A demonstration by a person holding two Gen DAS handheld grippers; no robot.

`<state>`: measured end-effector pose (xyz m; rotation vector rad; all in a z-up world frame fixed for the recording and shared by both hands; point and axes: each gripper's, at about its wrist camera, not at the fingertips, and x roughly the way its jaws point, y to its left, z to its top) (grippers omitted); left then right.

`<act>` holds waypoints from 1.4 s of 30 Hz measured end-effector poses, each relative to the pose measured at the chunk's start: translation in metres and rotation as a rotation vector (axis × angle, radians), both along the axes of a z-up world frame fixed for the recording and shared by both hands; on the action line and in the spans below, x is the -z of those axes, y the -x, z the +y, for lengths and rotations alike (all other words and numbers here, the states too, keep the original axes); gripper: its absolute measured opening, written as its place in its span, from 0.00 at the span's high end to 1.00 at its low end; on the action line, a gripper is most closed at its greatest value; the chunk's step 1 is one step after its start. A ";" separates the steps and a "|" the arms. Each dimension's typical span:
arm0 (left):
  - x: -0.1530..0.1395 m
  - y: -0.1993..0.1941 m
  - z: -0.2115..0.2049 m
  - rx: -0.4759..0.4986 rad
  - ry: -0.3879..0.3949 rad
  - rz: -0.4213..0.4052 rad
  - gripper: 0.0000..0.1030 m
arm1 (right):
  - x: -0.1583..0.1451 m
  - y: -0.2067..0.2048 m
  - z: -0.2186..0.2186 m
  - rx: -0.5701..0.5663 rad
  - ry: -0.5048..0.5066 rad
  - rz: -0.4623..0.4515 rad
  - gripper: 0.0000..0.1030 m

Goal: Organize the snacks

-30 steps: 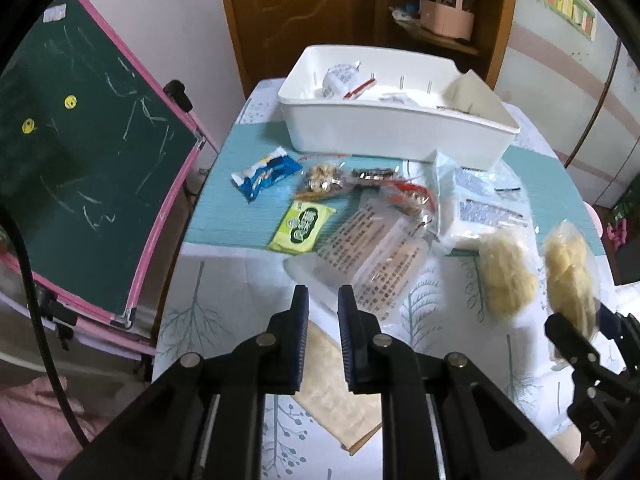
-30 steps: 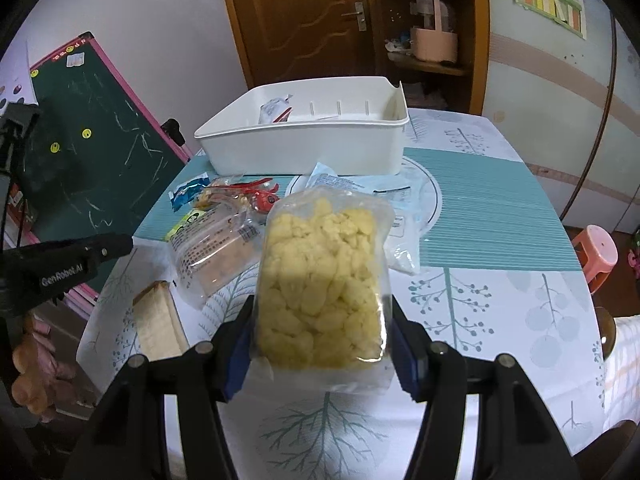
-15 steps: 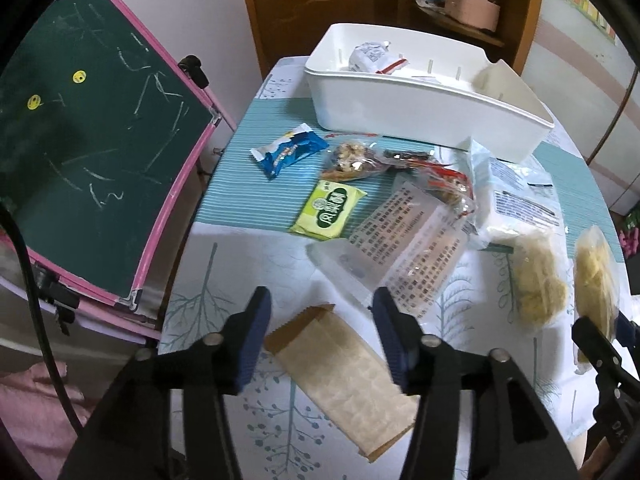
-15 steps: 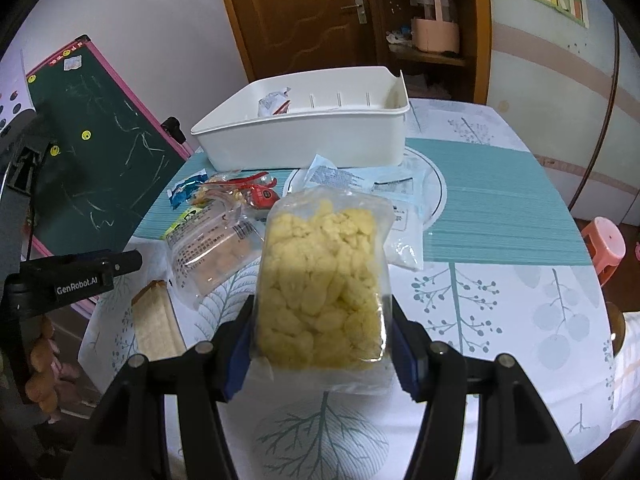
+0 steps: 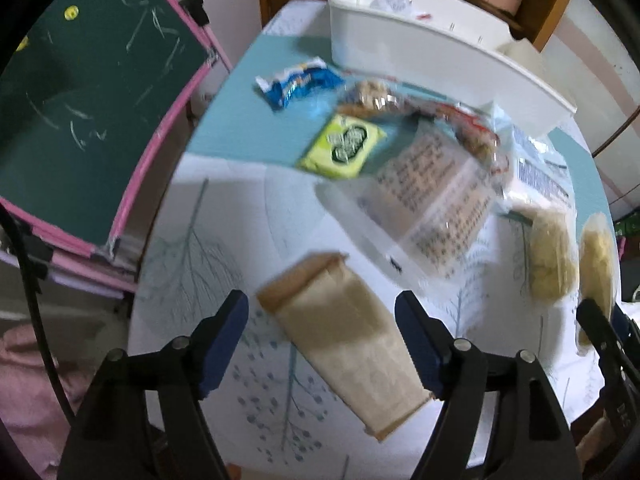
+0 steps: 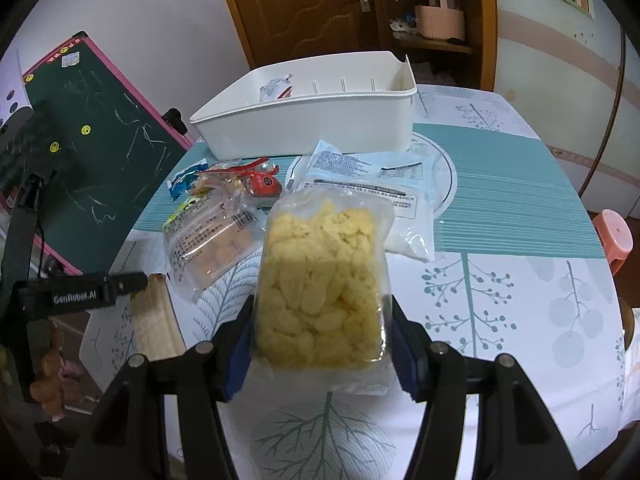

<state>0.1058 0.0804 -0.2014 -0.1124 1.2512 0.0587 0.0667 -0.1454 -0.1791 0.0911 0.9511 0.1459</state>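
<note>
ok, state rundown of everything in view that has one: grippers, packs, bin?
left gripper: open, jaws straddling the brown paper packet, not touching it
brown paper packet: flat on the table, loose
right gripper: shut on the yellow snack bag
yellow snack bag: held upright off the table
white bin: open-topped, one small packet inside
clear printed bag: lying on the table, loose
door: shut
</note>
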 end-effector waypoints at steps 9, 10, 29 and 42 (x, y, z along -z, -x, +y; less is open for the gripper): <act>0.027 0.002 0.000 -0.100 0.047 0.169 0.24 | 0.001 0.001 0.000 -0.009 -0.011 0.003 0.42; 0.030 0.002 0.001 -0.113 0.075 0.181 0.22 | 0.001 0.001 -0.001 -0.007 -0.013 0.002 0.42; 0.040 -0.014 -0.010 -0.178 0.109 0.256 0.41 | 0.005 -0.001 -0.006 -0.008 -0.036 0.016 0.42; -0.028 0.002 -0.027 -0.061 0.092 0.081 0.51 | -0.004 0.005 0.002 -0.044 -0.014 -0.018 0.42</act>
